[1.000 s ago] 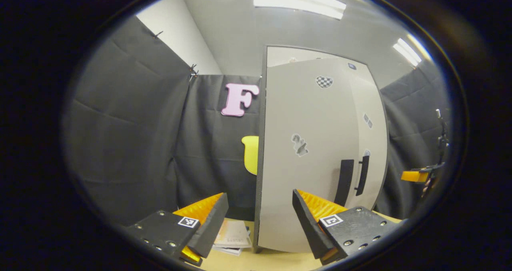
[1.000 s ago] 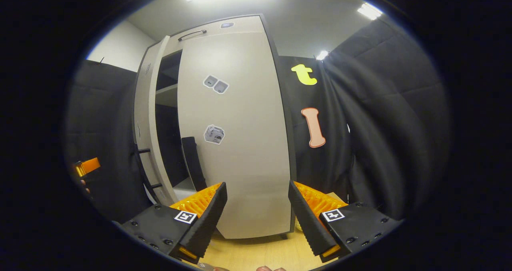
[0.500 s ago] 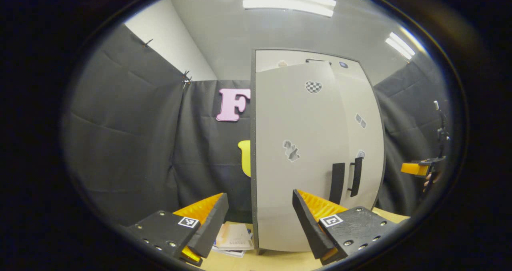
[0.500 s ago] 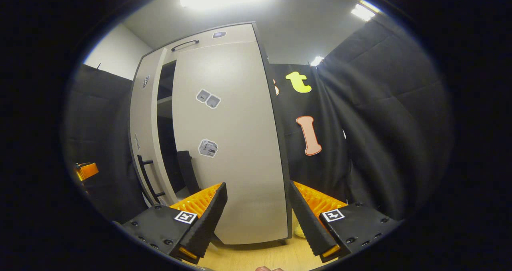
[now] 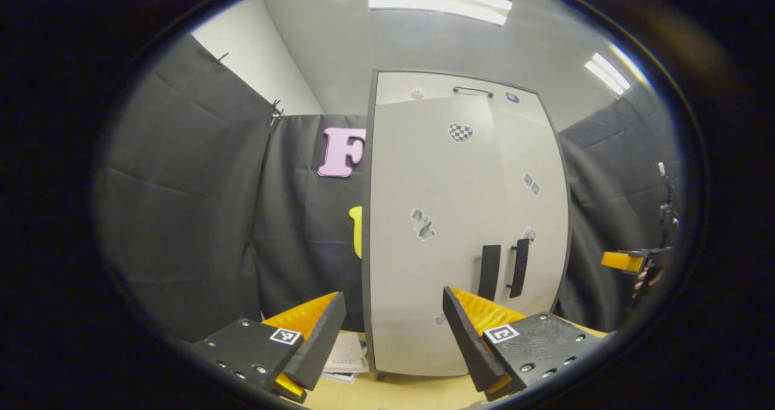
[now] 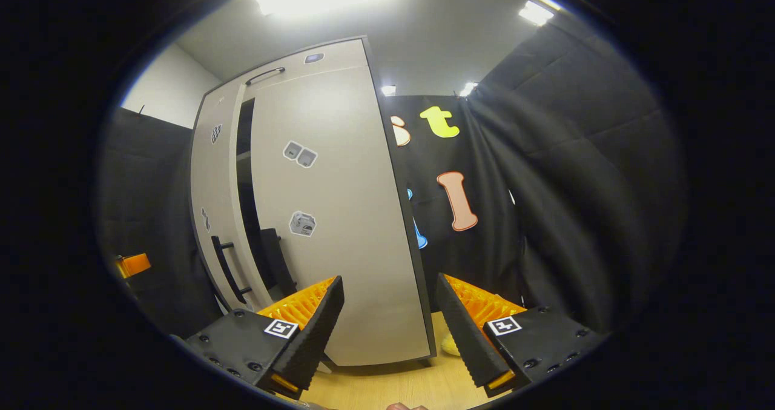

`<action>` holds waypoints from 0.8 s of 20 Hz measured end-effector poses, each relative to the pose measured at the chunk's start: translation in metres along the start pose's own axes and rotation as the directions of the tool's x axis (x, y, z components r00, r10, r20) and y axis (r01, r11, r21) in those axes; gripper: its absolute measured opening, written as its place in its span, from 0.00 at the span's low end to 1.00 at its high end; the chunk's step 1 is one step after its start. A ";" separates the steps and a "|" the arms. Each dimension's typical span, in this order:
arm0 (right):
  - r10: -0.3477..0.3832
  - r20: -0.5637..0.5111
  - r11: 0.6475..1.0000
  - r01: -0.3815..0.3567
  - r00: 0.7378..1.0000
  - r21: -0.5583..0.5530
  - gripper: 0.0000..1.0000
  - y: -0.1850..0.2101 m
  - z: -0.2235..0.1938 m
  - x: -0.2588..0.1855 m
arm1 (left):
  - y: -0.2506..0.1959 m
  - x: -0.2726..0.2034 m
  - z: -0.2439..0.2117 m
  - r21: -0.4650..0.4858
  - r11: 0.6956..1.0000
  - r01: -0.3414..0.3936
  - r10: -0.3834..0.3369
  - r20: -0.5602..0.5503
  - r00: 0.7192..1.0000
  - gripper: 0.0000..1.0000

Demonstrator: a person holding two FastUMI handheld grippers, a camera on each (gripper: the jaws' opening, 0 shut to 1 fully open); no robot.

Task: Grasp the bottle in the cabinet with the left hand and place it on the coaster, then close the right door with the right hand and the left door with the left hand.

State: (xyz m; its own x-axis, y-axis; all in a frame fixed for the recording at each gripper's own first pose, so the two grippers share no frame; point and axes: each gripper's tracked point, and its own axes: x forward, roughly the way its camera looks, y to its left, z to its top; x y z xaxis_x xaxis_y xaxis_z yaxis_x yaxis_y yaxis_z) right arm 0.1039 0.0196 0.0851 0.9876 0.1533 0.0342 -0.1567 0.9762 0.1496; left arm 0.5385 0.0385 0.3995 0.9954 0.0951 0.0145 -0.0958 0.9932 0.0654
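- Our left claw hangs spread and empty in front of the left door; its fingers frame the door's lower face, apart from it as far as we can tell.
- Our right claw is spread and empty too, its fingers either side of the right door's lower edge, not pinching it.
- In the left gripper view the right claw sits far off at the right, with a hand behind it.
- The doors: in the right gripper view a dark gap stands between them, so we judge neither fully shut. The two handles lie near each other.
- The bottle and coaster: we cannot place them from here; a pale yellow thing on the table beside the cabinet's foot is too hidden to name.
- The step in hand, as we judge it, is shutting the doors. We push flat on the door face near the handle side, right door first, then the left, slowly, so the cabinet does not rock.
- We keep each claw clear of the gap so no finger is caught.
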 end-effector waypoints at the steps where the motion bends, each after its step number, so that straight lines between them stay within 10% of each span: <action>1: 0.002 -0.004 1.000 -0.002 1.000 -0.007 0.98 -0.002 -0.001 -0.001 | 0.000 -0.001 -0.001 -0.002 1.000 -0.004 0.004 -0.002 1.000 0.93; 16: 0.125 -0.086 0.992 -0.125 0.988 0.009 0.98 -0.031 -0.022 -0.007 | -0.011 -0.054 0.001 -0.075 0.982 -0.172 0.171 -0.016 0.985 0.99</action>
State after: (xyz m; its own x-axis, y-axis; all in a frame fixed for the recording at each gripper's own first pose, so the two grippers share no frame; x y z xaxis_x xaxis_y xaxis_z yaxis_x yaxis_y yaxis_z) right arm 0.1020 -0.0084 0.0581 0.9575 0.2867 -0.0325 -0.2787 0.9481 0.1529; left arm 0.4856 0.0225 0.3988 0.9642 0.2650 0.0095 -0.2649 0.9642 -0.0127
